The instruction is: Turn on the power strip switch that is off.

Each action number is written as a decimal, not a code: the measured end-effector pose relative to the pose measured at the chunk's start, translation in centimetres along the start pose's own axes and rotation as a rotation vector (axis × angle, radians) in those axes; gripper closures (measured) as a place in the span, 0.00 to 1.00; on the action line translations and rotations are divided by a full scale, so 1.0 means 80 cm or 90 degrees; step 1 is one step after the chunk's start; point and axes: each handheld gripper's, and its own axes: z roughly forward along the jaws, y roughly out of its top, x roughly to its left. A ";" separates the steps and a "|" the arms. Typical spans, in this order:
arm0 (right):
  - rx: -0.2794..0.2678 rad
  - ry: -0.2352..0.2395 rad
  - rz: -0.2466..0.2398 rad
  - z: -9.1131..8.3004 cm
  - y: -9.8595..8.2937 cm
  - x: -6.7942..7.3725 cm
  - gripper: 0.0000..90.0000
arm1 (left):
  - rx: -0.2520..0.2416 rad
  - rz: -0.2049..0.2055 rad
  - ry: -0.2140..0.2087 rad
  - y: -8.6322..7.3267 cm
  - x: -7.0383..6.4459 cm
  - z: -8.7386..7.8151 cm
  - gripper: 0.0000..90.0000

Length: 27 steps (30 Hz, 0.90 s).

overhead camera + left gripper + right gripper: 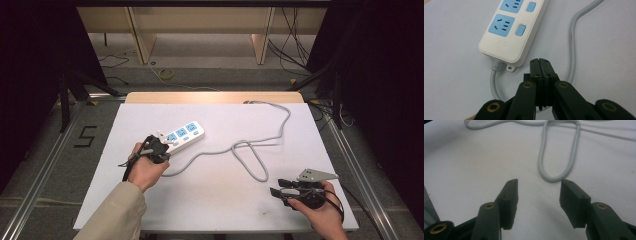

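Note:
A white power strip (185,134) with blue sockets and blue switches lies left of the table's middle, and its near end fills the top of the left gripper view (511,32). Its grey cable (250,159) leaves that end, loops across the table and runs off the back edge. My left gripper (161,142) is shut with nothing between its jaws (540,62), just short of the strip's cable end. My right gripper (278,186) stands open at the front right, and a bend of the cable (554,178) lies just beyond its tips (539,188).
The white table top (210,200) is bare toward the front. Wooden furniture legs and loose wires stand on the floor beyond the far edge. A metal rail (45,165) runs along each side of the table.

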 end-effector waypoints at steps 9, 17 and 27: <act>0.001 0.000 0.000 0.000 0.000 0.000 0.55 | 0.005 0.003 0.002 0.011 0.003 0.002 1.00; 0.000 0.001 0.000 0.000 0.000 0.000 0.55 | 0.010 0.007 0.001 0.019 0.006 0.006 1.00; 0.001 0.002 -0.001 0.000 0.000 0.001 0.55 | 0.016 0.010 0.001 0.030 0.008 0.011 1.00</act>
